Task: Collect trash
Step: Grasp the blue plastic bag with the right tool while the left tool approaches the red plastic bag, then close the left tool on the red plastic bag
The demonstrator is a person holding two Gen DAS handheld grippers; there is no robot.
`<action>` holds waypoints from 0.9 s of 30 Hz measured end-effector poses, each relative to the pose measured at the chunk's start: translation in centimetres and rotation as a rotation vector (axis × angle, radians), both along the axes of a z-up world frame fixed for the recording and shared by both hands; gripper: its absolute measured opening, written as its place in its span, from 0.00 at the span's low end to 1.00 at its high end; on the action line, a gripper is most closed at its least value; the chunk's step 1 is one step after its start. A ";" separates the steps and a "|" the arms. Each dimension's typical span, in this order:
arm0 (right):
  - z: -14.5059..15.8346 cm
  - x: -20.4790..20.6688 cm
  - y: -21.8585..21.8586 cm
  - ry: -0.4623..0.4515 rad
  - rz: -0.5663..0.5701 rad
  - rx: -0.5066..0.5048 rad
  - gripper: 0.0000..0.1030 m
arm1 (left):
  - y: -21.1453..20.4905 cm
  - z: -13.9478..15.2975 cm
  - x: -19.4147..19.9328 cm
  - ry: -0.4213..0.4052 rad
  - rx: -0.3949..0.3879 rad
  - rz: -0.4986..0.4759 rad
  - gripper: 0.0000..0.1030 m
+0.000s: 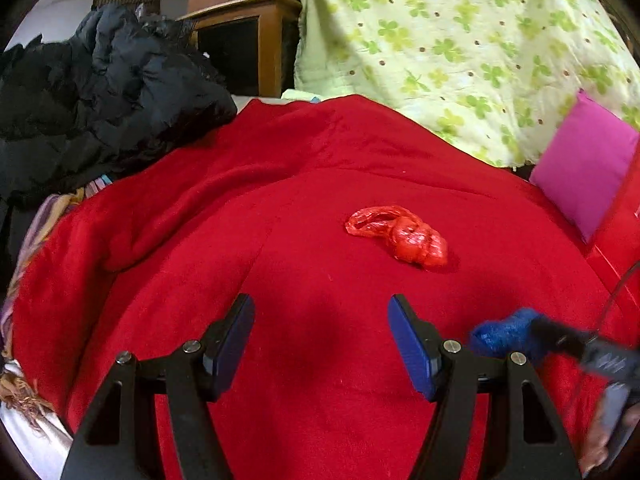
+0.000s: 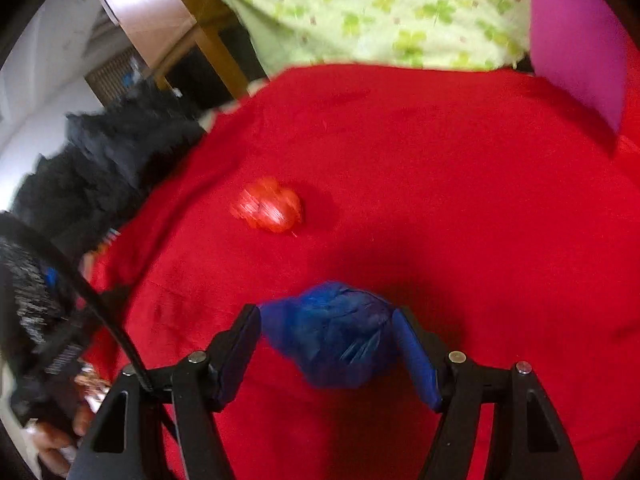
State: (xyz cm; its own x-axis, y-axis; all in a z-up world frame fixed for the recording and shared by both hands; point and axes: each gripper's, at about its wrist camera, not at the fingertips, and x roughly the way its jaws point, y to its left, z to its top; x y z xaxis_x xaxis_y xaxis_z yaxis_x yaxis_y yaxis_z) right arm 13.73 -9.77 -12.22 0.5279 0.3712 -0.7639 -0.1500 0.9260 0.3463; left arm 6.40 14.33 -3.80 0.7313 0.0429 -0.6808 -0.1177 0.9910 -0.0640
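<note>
Your left gripper (image 1: 321, 334) stands open over the red blanket (image 1: 280, 208), holding nothing; the crumpled red plastic bag (image 1: 400, 236) lies ahead of it, slightly right. Your right gripper (image 2: 327, 344) is clamped on a bunched blue plastic bag (image 2: 336, 336), with the red one ahead-left.

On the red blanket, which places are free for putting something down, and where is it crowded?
Free: the wide red blanket between the black jacket and the red bag, also ahead of the left claw. Crowded: near the pink pillow and the blue bag.
</note>
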 end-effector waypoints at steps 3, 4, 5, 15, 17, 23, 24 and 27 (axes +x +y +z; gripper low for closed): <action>-1.4 0.3 0.6 -0.005 -0.002 0.001 0.66 | 0.8 -0.7 1.6 0.020 -0.087 -0.013 0.68; -1.3 0.1 0.5 -0.017 0.000 0.006 0.63 | 0.7 -0.9 2.1 0.022 -0.103 -0.012 0.68; -1.1 -0.2 0.3 -0.027 0.006 0.013 0.60 | 0.7 -1.1 2.7 0.020 -0.115 -0.009 0.68; 3.5 -6.0 -7.3 -0.096 -0.058 0.029 0.58 | -3.9 -1.8 9.2 -0.006 -0.229 -0.112 0.75; 3.9 -7.4 -8.7 -0.119 -0.077 0.052 0.58 | -4.9 -2.2 11.1 0.017 -0.229 -0.092 0.75; 3.5 -7.9 -11.1 -0.148 -0.135 0.132 0.58 | -6.4 -5.0 15.3 0.125 -0.210 -0.017 0.75; 3.5 -7.8 -11.4 -0.141 -0.135 0.149 0.58 | -6.5 -5.7 15.7 0.153 -0.200 -0.005 0.74; 3.9 -7.8 -11.5 -0.157 -0.129 0.144 0.58 | -6.4 -6.7 16.2 0.171 -0.261 -0.040 0.51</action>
State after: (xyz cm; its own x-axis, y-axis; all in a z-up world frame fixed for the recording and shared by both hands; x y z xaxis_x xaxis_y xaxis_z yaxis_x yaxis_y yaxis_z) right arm 5.90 -21.27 -8.34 0.6863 0.3918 -0.6128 -0.0958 0.8839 0.4578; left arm 22.62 7.90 -10.46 0.6025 -0.1754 -0.7786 -0.1104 0.9479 -0.2989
